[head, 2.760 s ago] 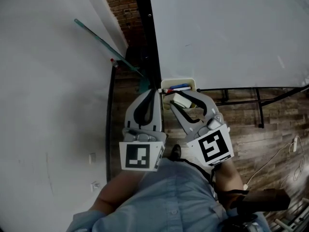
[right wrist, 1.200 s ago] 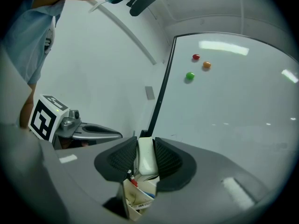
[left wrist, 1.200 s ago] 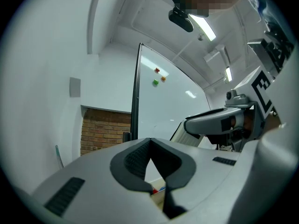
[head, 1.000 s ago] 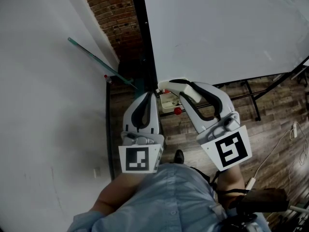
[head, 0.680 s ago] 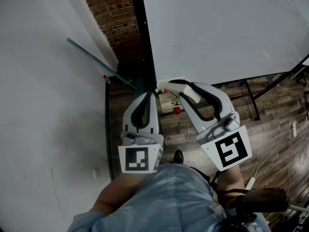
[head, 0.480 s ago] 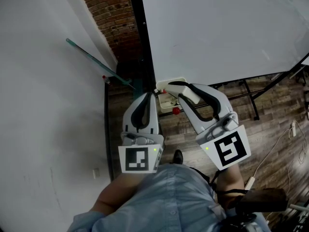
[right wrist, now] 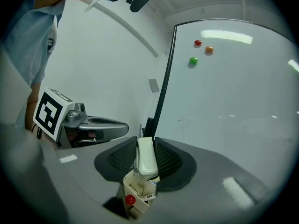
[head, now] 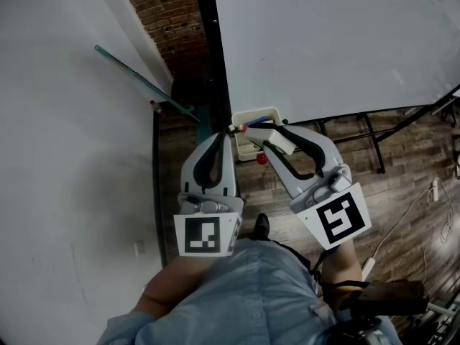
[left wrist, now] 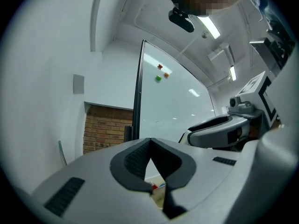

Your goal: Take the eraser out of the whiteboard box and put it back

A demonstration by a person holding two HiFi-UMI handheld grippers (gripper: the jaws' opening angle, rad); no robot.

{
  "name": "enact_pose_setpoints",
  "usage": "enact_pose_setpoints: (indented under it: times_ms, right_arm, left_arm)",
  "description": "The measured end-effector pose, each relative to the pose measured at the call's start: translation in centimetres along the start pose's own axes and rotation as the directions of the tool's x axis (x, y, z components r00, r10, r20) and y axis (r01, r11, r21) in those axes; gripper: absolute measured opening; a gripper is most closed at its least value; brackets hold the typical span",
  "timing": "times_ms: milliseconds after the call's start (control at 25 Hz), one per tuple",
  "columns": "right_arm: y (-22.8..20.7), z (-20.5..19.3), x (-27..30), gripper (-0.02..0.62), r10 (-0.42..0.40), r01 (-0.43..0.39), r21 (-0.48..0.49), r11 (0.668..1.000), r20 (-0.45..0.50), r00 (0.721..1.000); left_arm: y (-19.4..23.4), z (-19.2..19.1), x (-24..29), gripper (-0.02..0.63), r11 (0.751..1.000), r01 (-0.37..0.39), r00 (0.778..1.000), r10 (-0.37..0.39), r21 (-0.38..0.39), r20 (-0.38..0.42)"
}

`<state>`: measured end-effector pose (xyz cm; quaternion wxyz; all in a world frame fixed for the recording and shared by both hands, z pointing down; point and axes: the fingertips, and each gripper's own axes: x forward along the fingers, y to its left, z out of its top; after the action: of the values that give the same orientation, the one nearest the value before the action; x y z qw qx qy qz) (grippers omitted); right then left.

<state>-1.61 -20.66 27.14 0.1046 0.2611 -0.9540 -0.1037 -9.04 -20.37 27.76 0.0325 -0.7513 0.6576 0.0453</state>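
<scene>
The white eraser (head: 279, 144) sits between the pads of my right gripper (head: 267, 136), which is shut on it. In the right gripper view the eraser (right wrist: 146, 157) stands on edge just above the cream whiteboard box (right wrist: 135, 195). A red magnet (right wrist: 129, 200) sits on the box's front. The box (head: 253, 118) hangs at the whiteboard's lower left corner with markers inside. My left gripper (head: 229, 131) is shut and empty, beside the box's left edge; its pads (left wrist: 135, 160) meet at the tips.
The whiteboard (head: 323, 42) fills the upper right, with a black frame post (head: 212, 49) on its left. Red, orange and green magnets (right wrist: 193, 60) stick high on it. A green rod (head: 136, 77) leans on the white wall by a brick strip (head: 165, 13). Wood floor lies below.
Since the earliest frame my right gripper has lifted the eraser out of the box. Over the last second both grippers have barely moved; the head view has shifted a little.
</scene>
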Motion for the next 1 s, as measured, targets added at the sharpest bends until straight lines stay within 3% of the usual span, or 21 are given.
enact_pose_setpoints:
  times_ms: [1000]
  right_arm:
    - [1.1, -7.7, 5.5, 0.124, 0.18, -0.176, 0.043, 0.983, -0.159, 0.971]
  left_arm:
    - [2.8, -4.3, 2.9, 0.005, 0.999, -0.041, 0.994, 0.04, -0.011, -0.103]
